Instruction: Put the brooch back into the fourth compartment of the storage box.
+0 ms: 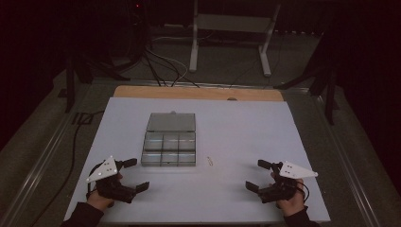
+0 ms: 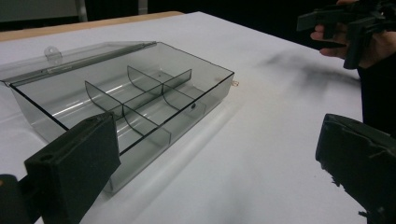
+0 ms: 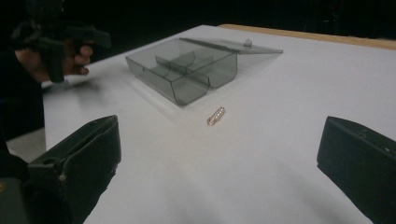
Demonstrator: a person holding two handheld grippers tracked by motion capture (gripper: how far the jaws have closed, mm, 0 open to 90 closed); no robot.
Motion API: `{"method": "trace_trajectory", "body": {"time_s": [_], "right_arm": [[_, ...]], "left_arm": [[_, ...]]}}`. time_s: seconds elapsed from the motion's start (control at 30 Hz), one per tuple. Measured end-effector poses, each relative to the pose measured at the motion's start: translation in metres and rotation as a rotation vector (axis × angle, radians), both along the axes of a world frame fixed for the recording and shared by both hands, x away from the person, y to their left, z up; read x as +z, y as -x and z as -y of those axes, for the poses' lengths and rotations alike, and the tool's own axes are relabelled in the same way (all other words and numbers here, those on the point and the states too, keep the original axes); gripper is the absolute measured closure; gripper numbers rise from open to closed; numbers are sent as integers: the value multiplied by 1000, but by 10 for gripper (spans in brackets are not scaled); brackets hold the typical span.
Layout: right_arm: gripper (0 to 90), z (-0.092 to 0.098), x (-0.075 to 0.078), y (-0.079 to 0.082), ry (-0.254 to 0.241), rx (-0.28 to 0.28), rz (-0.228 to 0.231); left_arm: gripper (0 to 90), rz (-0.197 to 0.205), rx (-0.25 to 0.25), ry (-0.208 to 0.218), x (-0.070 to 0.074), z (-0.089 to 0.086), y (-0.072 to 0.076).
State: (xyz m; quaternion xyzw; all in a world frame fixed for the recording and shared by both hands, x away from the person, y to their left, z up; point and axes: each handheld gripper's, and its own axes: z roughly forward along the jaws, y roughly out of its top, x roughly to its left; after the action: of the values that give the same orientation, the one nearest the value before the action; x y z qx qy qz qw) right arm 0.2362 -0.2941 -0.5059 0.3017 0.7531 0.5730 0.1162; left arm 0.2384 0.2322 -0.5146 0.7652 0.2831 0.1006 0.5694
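Note:
A clear smoky plastic box (image 1: 170, 147) with several compartments lies mid-table, its lid (image 1: 171, 122) folded open to the far side. A small gold clip-like piece (image 1: 209, 161) rests on the white surface just right of the box. My left gripper (image 1: 136, 174) stands open at the near left, jaws pointing toward the box (image 2: 126, 102), with nothing between them (image 2: 215, 154). My right gripper (image 1: 256, 175) is open at the near right, jaws facing the gold piece (image 3: 215, 115) and the box (image 3: 187, 70), which lie farther off.
The white table top (image 1: 246, 127) ends in a wooden strip (image 1: 198, 92) at the far edge. Cables (image 1: 161, 64) and a white stand (image 1: 229, 33) are on the dark floor beyond. The other hand's gripper (image 2: 345, 23) appears at top right of the left gripper view.

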Motion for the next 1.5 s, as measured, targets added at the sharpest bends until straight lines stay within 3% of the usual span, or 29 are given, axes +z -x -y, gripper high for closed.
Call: {"method": "trace_trajectory", "body": {"time_s": [0.4,0.67,1.17,1.5], "right_arm": [[0,-9,3,2,41,25,-37],[0,-20,23,2,4,1,-25],[0,-42,50,-18,12,-30,0],[0,-58,54,-34,23,-27,-3]], "left_arm": [[12,11,-4,-17,1,0,2],[12,7,-12,-19,1,0,1],[12,5,-18,-12,1,0,2],[12,4,-20,-9,1,0,2]]}}
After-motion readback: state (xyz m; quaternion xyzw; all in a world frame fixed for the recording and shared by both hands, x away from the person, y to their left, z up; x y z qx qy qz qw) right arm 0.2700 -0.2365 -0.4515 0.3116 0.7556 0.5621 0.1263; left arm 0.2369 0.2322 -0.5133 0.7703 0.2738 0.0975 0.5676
